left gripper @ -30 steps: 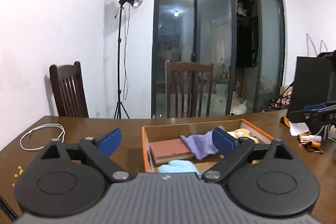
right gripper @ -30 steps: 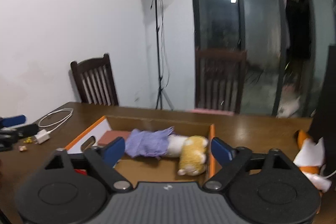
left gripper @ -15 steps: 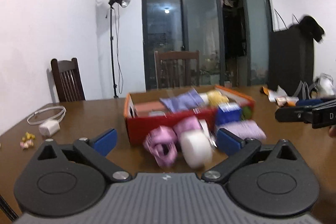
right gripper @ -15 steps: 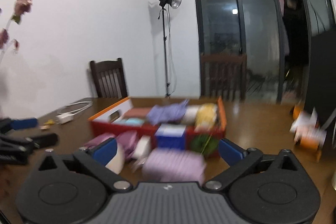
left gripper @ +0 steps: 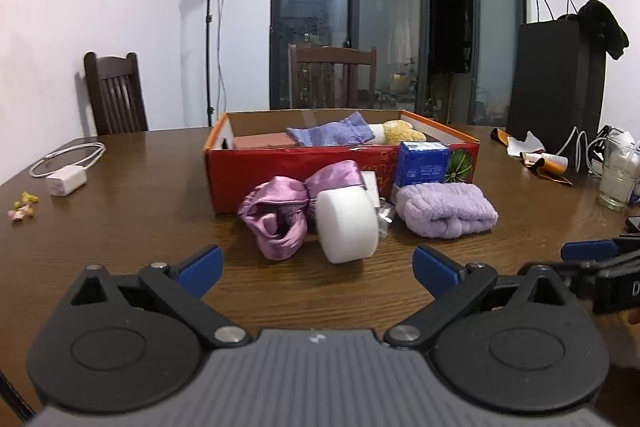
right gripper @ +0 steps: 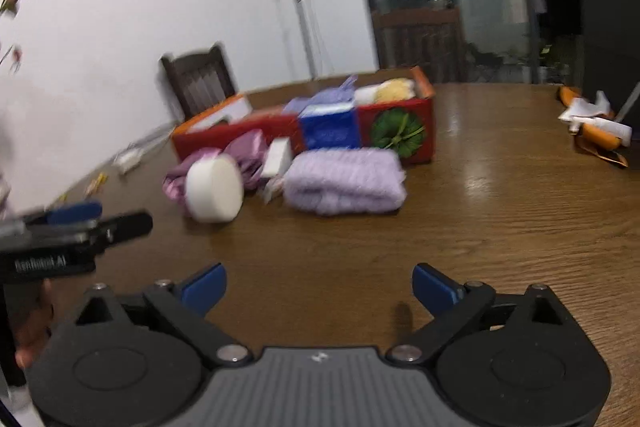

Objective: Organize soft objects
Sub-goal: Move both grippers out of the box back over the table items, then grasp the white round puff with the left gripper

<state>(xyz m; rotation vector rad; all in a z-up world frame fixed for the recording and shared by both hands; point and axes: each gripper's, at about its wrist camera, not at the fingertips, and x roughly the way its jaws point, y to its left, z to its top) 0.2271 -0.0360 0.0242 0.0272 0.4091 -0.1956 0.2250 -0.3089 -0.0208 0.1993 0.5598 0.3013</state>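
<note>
Both my left gripper (left gripper: 316, 263) and right gripper (right gripper: 318, 283) stood wide and empty, having just opened. Mid-frame, the box (left gripper: 280, 167) held some cloths; the sponge (left gripper: 348, 223), pink cloth (left gripper: 276, 215) and lilac towel (left gripper: 444, 209) remained outside.

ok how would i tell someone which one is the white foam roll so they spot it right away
Start at the red cardboard box in the middle of the wooden table; a cluster of soft things lies in front of its near wall. The white foam roll is the piece nearest the grippers, between the shiny pink satin cloth and the folded lilac towel. It is the only plain white, smooth, drum-shaped one.
</note>
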